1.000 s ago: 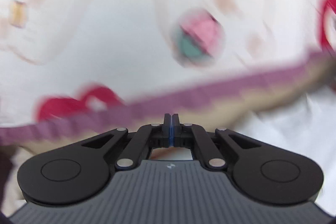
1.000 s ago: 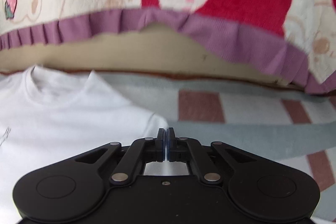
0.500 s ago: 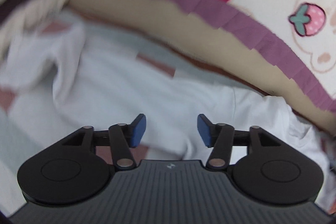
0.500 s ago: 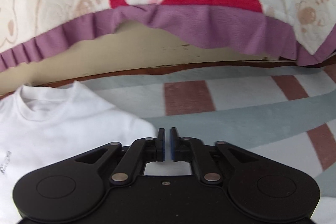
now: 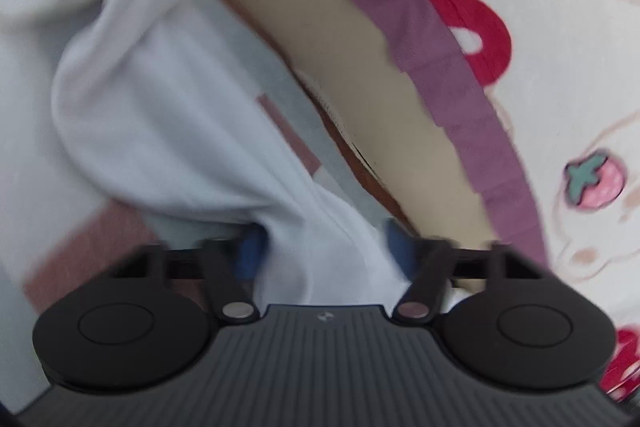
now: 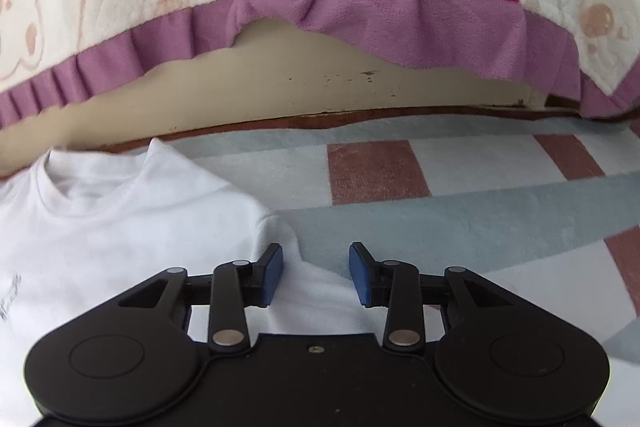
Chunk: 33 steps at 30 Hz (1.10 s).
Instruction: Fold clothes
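Lying on the striped rug [image 6: 440, 227], the white T-shirt [image 6: 120, 227] sits between both tongs. The right gripper [image 6: 316, 275] has just been opening, released over its shoulder. The left gripper [image 5: 324, 251] has just been closing around a bunched fold but is not yet clenched. I think a new fold begins.

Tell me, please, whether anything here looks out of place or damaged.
The white T-shirt is rumpled on one side: in the left wrist view its fabric lies bunched in thick folds instead of flat on the striped rug. The beige bed panel also shows small dark specks. Nothing else stands out.
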Each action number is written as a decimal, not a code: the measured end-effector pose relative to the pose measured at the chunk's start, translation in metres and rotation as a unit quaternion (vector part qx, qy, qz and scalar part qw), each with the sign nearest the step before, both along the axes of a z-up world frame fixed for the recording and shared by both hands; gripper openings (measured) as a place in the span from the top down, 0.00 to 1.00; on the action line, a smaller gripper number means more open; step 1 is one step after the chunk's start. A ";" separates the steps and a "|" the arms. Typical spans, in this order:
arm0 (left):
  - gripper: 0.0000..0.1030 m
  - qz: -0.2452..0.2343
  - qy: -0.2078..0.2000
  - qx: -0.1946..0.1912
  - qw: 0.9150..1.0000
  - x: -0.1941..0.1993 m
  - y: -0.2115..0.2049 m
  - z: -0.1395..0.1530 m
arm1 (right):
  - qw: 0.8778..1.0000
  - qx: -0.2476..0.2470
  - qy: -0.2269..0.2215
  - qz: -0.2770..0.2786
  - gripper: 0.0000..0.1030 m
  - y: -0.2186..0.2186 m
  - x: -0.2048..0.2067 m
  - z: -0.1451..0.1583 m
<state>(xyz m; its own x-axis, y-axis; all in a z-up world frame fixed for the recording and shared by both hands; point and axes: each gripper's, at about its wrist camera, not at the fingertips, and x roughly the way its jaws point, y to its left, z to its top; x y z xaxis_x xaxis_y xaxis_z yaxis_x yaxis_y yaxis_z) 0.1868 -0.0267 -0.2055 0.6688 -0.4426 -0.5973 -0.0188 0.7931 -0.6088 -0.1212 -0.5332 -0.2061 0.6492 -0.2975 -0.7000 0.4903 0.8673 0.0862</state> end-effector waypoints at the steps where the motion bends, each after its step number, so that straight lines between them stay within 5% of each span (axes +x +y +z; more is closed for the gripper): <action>1: 0.96 0.012 -0.028 0.004 1.000 -0.003 0.004 0.012 | 1.000 -0.007 0.004 0.004 0.61 0.001 0.000 0.001; 3: 0.96 0.034 -0.092 0.018 0.995 -0.019 0.014 0.040 | 1.000 -0.010 0.007 0.007 0.61 0.001 0.000 0.001; 5: 0.95 0.049 -0.138 0.082 0.986 -0.035 0.018 0.059 | 1.000 -0.010 0.006 0.009 0.61 0.001 0.000 0.001; 7: 0.94 0.053 -0.112 0.126 0.984 -0.035 0.026 0.055 | 1.000 -0.011 0.007 0.009 0.62 0.001 0.000 0.001; 9: 0.82 0.061 -0.018 0.142 0.988 -0.024 0.039 0.034 | 1.000 -0.015 0.009 0.012 0.62 0.003 0.000 0.001; 12: 0.75 0.025 0.004 0.189 0.982 -0.026 0.032 0.030 | 1.000 -0.012 0.010 0.012 0.61 0.002 0.000 0.001; 15: 0.52 -0.031 -0.060 0.255 0.964 -0.048 0.005 0.052 | 1.000 -0.008 0.013 0.011 0.60 0.001 0.000 0.002; 19: 0.47 -0.128 -0.133 0.239 0.953 -0.063 -0.031 0.081 | 1.000 0.000 0.011 0.008 0.56 0.002 0.001 0.004; 21: 0.31 -0.189 -0.144 0.224 0.945 -0.056 -0.055 0.086 | 0.995 0.076 -0.049 0.034 0.54 -0.003 -0.006 0.009; 23: 0.24 -0.254 -0.139 0.224 0.930 -0.045 -0.081 0.081 | 0.964 0.215 -0.137 0.076 0.55 -0.012 -0.012 0.016; 25: 0.24 -0.304 -0.135 0.240 0.912 -0.033 -0.108 0.075 | 0.964 0.199 -0.147 0.095 0.52 -0.002 -0.006 0.029; 27: 0.24 -0.325 -0.135 0.241 0.904 -0.025 -0.129 0.071 | 0.985 0.096 -0.102 0.104 0.48 0.016 0.002 0.034; 29: 0.24 -0.359 -0.144 0.227 0.894 -0.021 -0.147 0.068 | 0.992 0.016 -0.052 0.110 0.48 0.029 0.007 0.026; 33: 0.22 -0.405 -0.156 0.236 0.870 -0.027 -0.186 0.061 | 0.998 -0.016 -0.001 0.068 0.46 0.020 0.013 0.008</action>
<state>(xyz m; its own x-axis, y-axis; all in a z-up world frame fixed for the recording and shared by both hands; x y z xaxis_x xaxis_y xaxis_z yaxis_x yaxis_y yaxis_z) 0.1602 -0.2126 -0.1445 0.4144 -0.5989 -0.6852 0.7694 0.6327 -0.0878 -0.1080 -0.5135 -0.1980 0.6867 -0.2285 -0.6901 0.3676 0.9281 0.0585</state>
